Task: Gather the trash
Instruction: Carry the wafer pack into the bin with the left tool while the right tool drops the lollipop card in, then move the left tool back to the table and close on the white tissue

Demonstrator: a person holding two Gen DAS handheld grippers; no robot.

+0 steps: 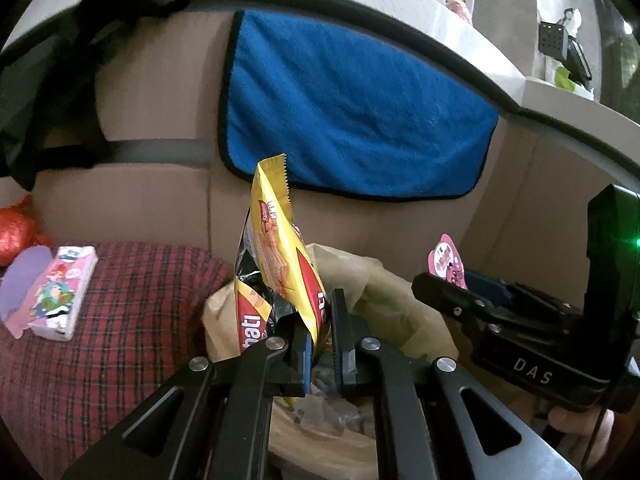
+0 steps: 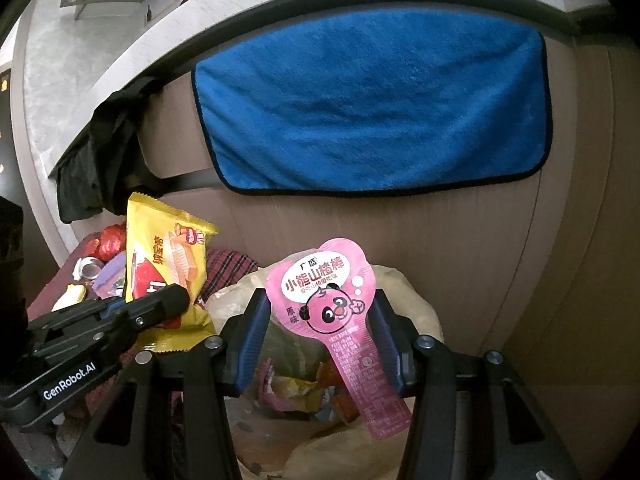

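Note:
A yellow snack wrapper (image 1: 276, 248) stands upright with its lower end pinched in my left gripper (image 1: 320, 320), which is shut on it. Beneath and just beyond the jaws lies an open beige plastic bag (image 1: 384, 292) with several wrappers inside. To the right, my right gripper (image 1: 440, 284) holds a pink sachet (image 1: 446, 260). In the right wrist view the pink bear-print sachet (image 2: 324, 292) stands between the blue pads of my right gripper (image 2: 319, 300), gripped at both edges above the bag (image 2: 412, 304). My left gripper (image 2: 160, 304) with the yellow wrapper (image 2: 168, 256) is at the left.
A red plaid cloth (image 1: 132, 320) covers the surface, with a tissue pack (image 1: 60, 292) and a red shiny object (image 1: 16, 236) on it. A blue towel (image 1: 352, 112) hangs on the brown backrest behind. A black garment (image 1: 60, 80) drapes at upper left. A crushed can (image 2: 86, 268) lies far left.

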